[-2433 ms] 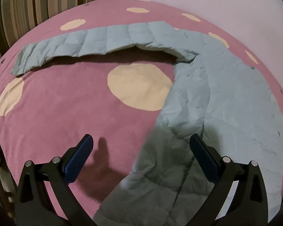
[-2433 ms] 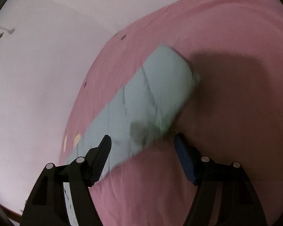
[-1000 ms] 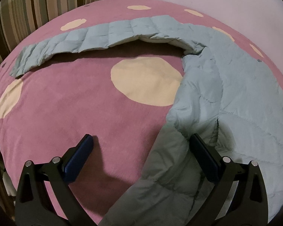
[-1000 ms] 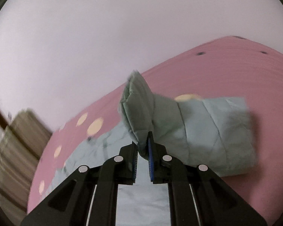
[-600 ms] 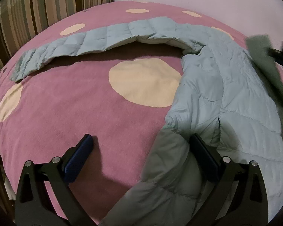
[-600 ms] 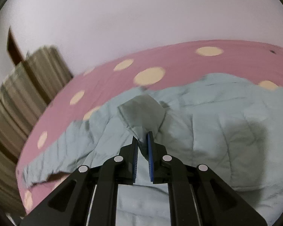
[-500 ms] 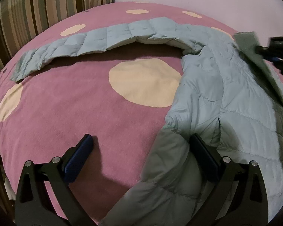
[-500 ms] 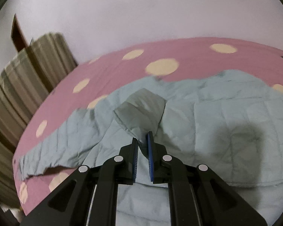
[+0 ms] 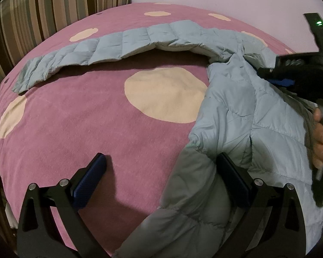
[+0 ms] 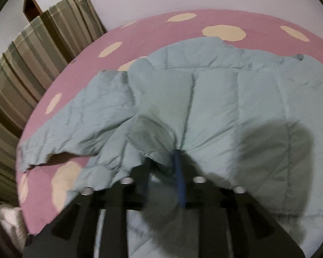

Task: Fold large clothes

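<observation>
1. At the far left of the left wrist view, striped curtains (image 9: 43, 10) hung behind a bed covered by a pink blanket (image 9: 86, 129) with cream dots.
2. One quilted sleeve (image 9: 97, 49) of a pale blue puffer jacket (image 9: 258, 111) stretched leftward across the far part of the blanket, lying flat, its cuff toward the curtains.
3. The left hand-held gripper (image 9: 161, 180) pointed steeply down at the bed with its jaws spread wide; the left finger (image 9: 90, 180) stood over bare blanket, the right finger (image 9: 232, 180) against the jacket's near edge, and nothing was pinched.
4. The jacket's body filled the right half of that view, bunched where it met the blanket beside the large cream dot (image 9: 165, 94).
5. At the right edge, the right hand-held gripper (image 9: 280, 79) reached in over the jacket, with the person's hand (image 9: 320, 137) on its handle below.
6. In the right wrist view, blurred, the right hand-held gripper (image 10: 163, 172) had its jaws opening, with a fold of jacket fabric (image 10: 157, 142) between them; the pads no longer pressed it.
7. Beyond it the jacket (image 10: 226, 99) lay spread over the blanket (image 10: 150, 30).
</observation>
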Demonstrator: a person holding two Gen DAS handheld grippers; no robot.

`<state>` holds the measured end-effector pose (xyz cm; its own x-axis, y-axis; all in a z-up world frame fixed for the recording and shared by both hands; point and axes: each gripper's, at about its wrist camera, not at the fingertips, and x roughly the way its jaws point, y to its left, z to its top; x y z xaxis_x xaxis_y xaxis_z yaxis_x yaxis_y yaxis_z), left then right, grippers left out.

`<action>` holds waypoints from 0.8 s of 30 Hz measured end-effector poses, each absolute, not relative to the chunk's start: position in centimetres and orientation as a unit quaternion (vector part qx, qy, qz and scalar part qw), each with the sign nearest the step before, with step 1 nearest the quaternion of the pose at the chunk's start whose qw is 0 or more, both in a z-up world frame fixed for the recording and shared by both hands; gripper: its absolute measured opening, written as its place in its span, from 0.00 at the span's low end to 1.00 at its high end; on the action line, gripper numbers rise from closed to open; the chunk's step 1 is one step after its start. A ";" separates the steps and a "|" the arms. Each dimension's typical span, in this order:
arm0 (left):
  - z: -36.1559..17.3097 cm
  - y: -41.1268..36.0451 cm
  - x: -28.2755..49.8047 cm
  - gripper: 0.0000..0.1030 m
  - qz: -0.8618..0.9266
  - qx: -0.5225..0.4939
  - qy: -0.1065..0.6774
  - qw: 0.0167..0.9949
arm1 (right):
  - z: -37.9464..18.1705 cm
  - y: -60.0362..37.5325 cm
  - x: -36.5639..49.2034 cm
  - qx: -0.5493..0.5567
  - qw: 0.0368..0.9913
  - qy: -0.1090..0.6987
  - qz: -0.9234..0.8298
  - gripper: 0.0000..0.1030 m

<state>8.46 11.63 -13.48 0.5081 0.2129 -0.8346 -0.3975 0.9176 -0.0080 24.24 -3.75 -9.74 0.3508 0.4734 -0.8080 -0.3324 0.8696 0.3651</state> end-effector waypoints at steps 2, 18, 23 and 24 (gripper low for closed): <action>-13.5 11.6 8.5 0.98 0.177 -0.099 0.463 0.863 | -8.6 -4.7 23.1 0.086 0.817 0.506 0.263 0.47; -13.5 11.6 8.6 0.98 0.181 -0.092 0.465 0.862 | -9.0 -30.6 21.2 0.165 0.861 0.480 0.025 0.27; -13.4 11.7 8.5 0.98 0.181 -0.092 0.466 0.861 | -11.8 -30.5 22.3 0.161 0.848 0.503 0.036 0.25; -13.4 11.7 8.5 0.98 0.181 -0.092 0.465 0.862 | -11.2 -30.4 22.4 0.160 0.849 0.503 0.036 0.25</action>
<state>8.50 11.68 -13.42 0.5030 0.2255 -0.8344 -0.3973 0.9177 0.0085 22.41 -30.42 -11.24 0.4911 0.2218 -0.8424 0.1001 0.9462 0.3076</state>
